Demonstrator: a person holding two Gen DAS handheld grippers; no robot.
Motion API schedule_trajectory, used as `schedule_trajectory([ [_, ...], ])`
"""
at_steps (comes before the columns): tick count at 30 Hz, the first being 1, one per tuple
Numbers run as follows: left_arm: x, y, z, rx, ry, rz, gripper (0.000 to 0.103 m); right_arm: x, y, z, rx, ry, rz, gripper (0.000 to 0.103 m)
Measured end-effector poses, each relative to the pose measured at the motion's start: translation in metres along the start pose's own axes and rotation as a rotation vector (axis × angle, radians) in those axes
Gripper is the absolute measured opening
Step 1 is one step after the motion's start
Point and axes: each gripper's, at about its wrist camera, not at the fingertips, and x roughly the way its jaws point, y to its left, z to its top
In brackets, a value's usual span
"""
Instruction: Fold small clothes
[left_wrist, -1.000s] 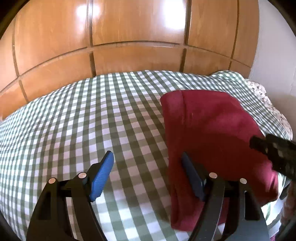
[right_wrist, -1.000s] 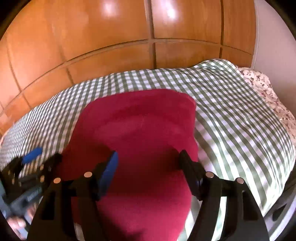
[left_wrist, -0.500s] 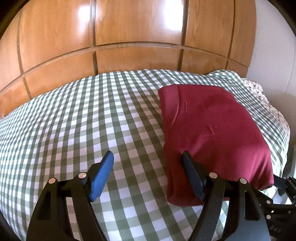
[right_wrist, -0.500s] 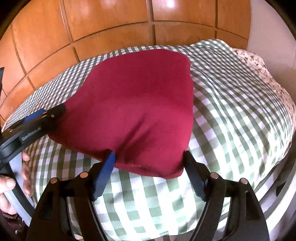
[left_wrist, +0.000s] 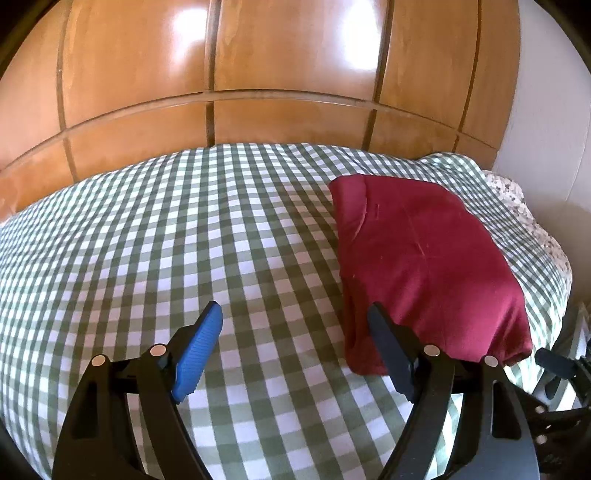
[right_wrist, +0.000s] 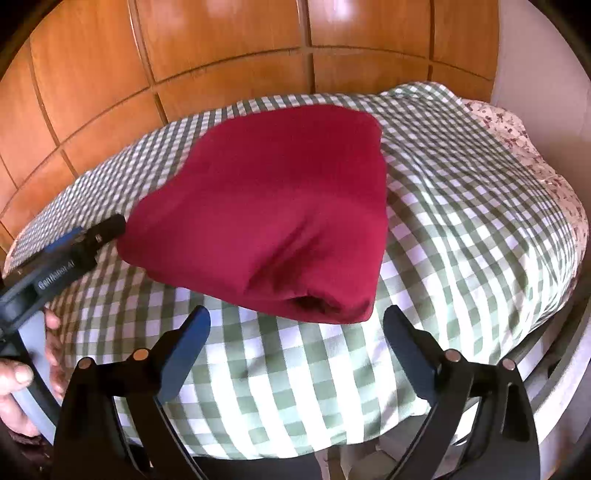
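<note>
A dark red garment (left_wrist: 424, 266) lies folded into a rectangle on the green-and-white checked bedspread (left_wrist: 184, 240), near the bed's right end. My left gripper (left_wrist: 295, 325) hovers beside its near left corner, jaws opening, nothing between them. In the right wrist view the red garment (right_wrist: 273, 206) rests just beyond my right gripper (right_wrist: 295, 328), whose jaws are opening wide and hold nothing. The left gripper's fingers (right_wrist: 107, 230) show at the garment's left edge, with a person's hand (right_wrist: 18, 373) on the handle.
A glossy wooden panelled wall (left_wrist: 280, 74) runs behind the bed. A floral sheet (right_wrist: 517, 129) shows at the bed's far right end beside a white wall (left_wrist: 546, 110). The bed's near edge (right_wrist: 546, 332) drops off on the right.
Both grippers have drawn back off the red garment toward the near edge of the bed. The right jaws have spread wider and no longer straddle the cloth, which now lies flat.
</note>
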Motion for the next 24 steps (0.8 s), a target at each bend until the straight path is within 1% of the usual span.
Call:
schedule_trajectory([
  [2, -0.004, 0.002, -0.003, -0.008, -0.003, 0.007, 0.085, -0.010, 0.000, 0.002, 0.011, -0.024, -0.008, 0.097],
  [4, -0.009, 0.005, -0.006, -0.015, -0.006, 0.014, 0.085, -0.020, 0.001, 0.004, 0.023, -0.054, -0.018, 0.099],
  [6, -0.011, 0.009, -0.010, -0.027, 0.002, 0.023, 0.088, -0.028, 0.003, 0.006, 0.031, -0.096, -0.054, 0.100],
  [10, -0.020, 0.017, -0.017, -0.055, 0.000, 0.044, 0.088, -0.035, 0.007, 0.009, 0.081, -0.189, -0.181, 0.101],
  [13, -0.029, 0.020, -0.022, -0.056, -0.009, 0.063, 0.090, -0.029, 0.010, 0.011, 0.100, -0.188, -0.243, 0.101],
  [16, -0.041, 0.025, -0.025, -0.064, -0.042, 0.089, 0.093, -0.030, 0.018, 0.007, 0.084, -0.204, -0.258, 0.101],
  [19, -0.050, 0.030, -0.025, -0.085, -0.066, 0.094, 0.094, -0.036, 0.028, 0.004, 0.049, -0.237, -0.276, 0.101],
  [20, -0.053, 0.032, -0.025, -0.090, -0.076, 0.097, 0.096, -0.038, 0.030, 0.004, 0.045, -0.244, -0.283, 0.101],
  [24, -0.061, 0.031, -0.022, -0.089, -0.094, 0.103, 0.098, -0.040, 0.032, 0.006, 0.039, -0.259, -0.287, 0.101],
])
